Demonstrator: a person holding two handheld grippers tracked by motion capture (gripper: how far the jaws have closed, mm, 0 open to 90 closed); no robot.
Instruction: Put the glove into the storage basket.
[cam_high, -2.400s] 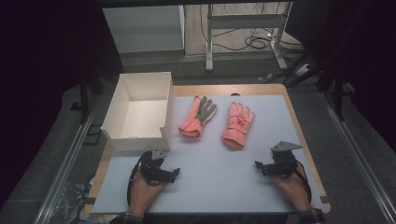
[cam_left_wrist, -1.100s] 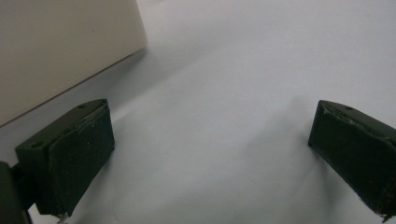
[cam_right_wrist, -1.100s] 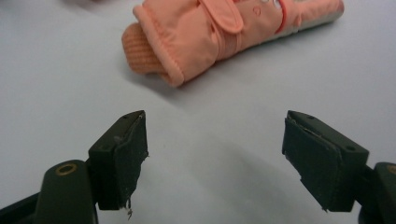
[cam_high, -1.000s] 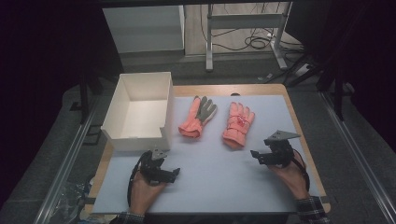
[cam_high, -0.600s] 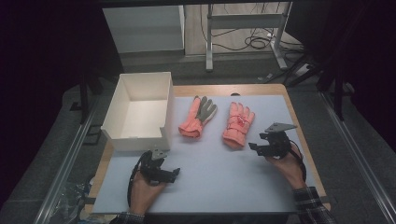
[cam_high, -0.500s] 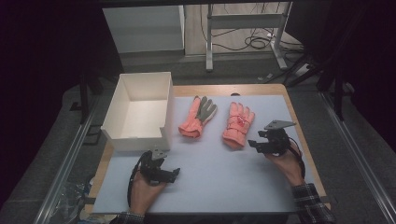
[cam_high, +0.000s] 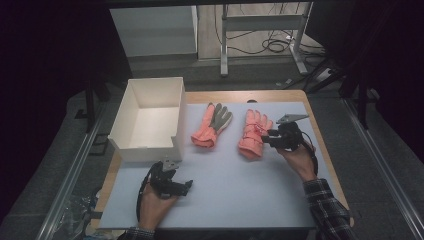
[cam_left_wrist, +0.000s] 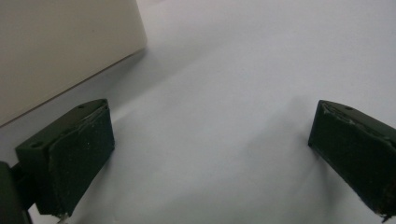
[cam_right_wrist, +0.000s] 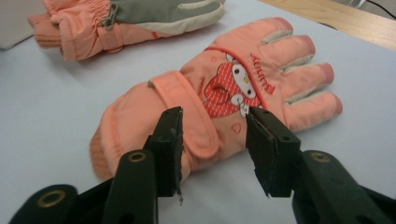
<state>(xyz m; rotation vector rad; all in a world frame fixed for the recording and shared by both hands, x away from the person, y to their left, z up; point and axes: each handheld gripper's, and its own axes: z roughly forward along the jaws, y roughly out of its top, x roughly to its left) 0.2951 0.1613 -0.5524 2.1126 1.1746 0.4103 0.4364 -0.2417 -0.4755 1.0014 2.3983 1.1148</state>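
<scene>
Two salmon-pink winter gloves lie on the pale mat. The right glove (cam_high: 251, 135) (cam_right_wrist: 243, 79) lies back up, with a cartoon bunny patch. The left glove (cam_high: 212, 125) (cam_right_wrist: 135, 18) lies with its grey palm up. My right gripper (cam_high: 266, 140) (cam_right_wrist: 215, 123) is at the right glove's near edge. Its jaws have just been closing and straddle the glove's wrist strap. The left jaw touches the strap, and a gap shows at the right jaw. My left gripper (cam_high: 188, 185) (cam_left_wrist: 210, 126) rests open on the mat, with nothing between its fingers.
An empty white box (cam_high: 145, 150) (cam_left_wrist: 60, 42) stands at the mat's left, just beyond my left gripper. The wooden table edge (cam_high: 320, 135) runs along the right of the mat. Beyond the table's far edge are a desk frame and cables on the floor (cam_high: 270, 45).
My right gripper has moved away from the front right, up and left to the right glove, and its jaws have narrowed around the strap. The left gripper has stayed put.
</scene>
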